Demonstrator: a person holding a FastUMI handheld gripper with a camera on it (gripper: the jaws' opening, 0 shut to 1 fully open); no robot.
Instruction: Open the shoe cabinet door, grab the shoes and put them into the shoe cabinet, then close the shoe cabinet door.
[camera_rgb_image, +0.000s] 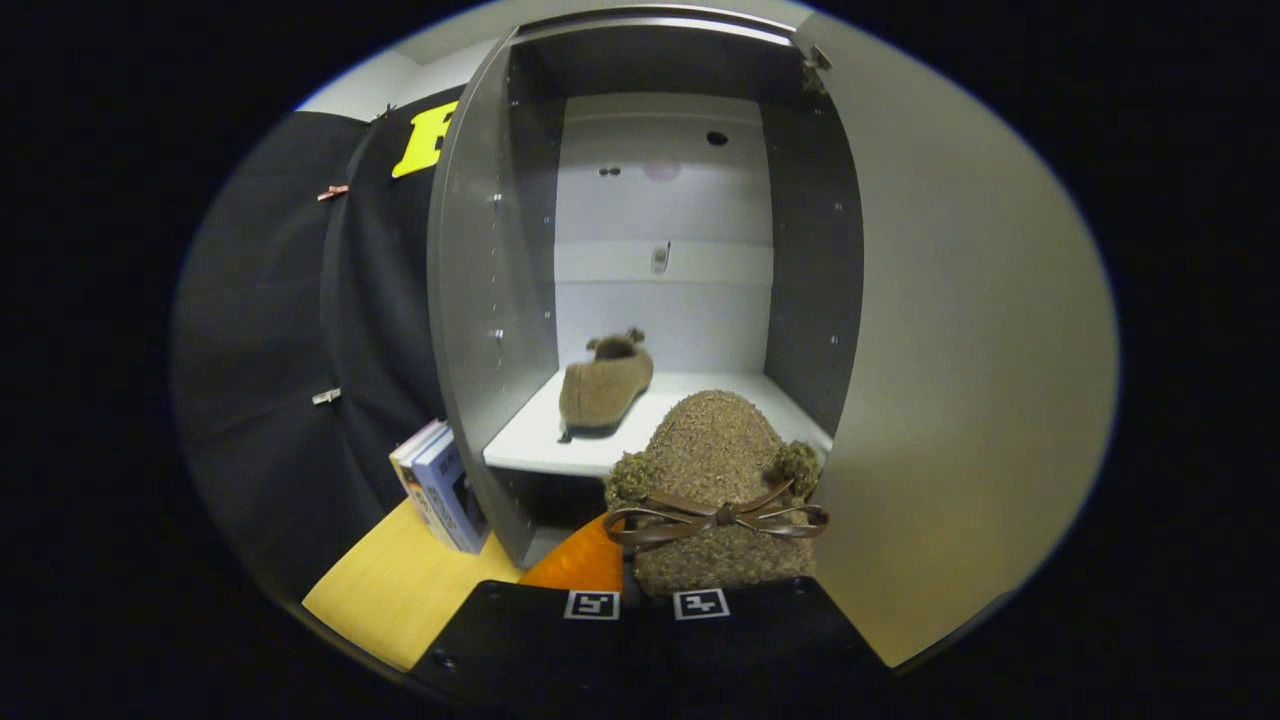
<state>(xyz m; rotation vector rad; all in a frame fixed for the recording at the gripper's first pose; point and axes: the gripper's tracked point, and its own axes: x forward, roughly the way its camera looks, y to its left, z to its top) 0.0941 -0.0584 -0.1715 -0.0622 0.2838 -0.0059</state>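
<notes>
Two books (440, 490) lean against the cabinet's (470, 300) left outer wall, standing on the yellow tabletop (400, 590); inside, on the white shelf (680, 400), one brown slipper (605, 388) lies toward the left; just ahead of it, in front of the shelf's edge, a second slipper (715, 470) with a bow is clenched in the tongs (645, 605); the open door (960, 350) stands at right.

Books (443, 487) on yellow floor (400, 590)
</notes>
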